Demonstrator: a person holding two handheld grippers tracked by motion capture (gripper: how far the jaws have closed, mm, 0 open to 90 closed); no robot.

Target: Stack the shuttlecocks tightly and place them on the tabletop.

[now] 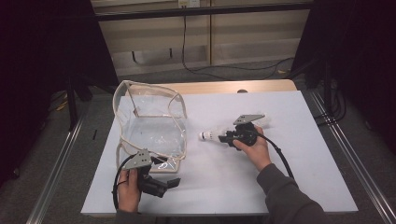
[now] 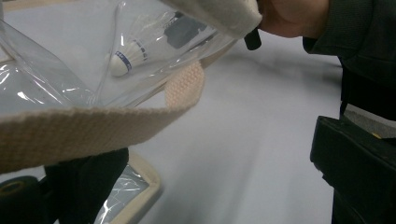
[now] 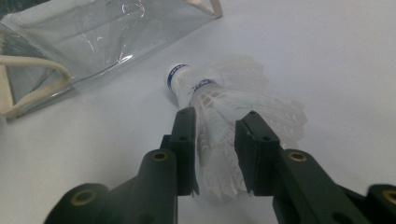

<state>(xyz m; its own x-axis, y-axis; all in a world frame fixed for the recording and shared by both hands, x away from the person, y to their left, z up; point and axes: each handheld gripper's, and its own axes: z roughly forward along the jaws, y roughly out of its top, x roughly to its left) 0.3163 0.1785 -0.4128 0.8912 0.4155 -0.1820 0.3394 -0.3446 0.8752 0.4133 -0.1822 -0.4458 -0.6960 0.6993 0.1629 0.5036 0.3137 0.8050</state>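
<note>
Shuttlecock (image 3: 219, 121) pinched feather-side in right hand-held gripper (image 3: 215, 135); clear bag (image 1: 154, 126) just left; left hand-held gripper (image 1: 168, 183) jaws spread, webbing strap (image 2: 93, 126) between them.

This looks like a lab or recording booth set up for filming, not a home. Black curtains (image 1: 51, 42) hang on the left and right, closing in the space. A table (image 1: 280, 154) with a plain white top stands in the middle on a grey carpeted floor (image 1: 369, 154). Metal rails (image 1: 56, 168) run along the floor on both sides. At the far end, a loose black cable (image 1: 224, 69) trails down from a pale panelled wall (image 1: 154, 32).
</note>
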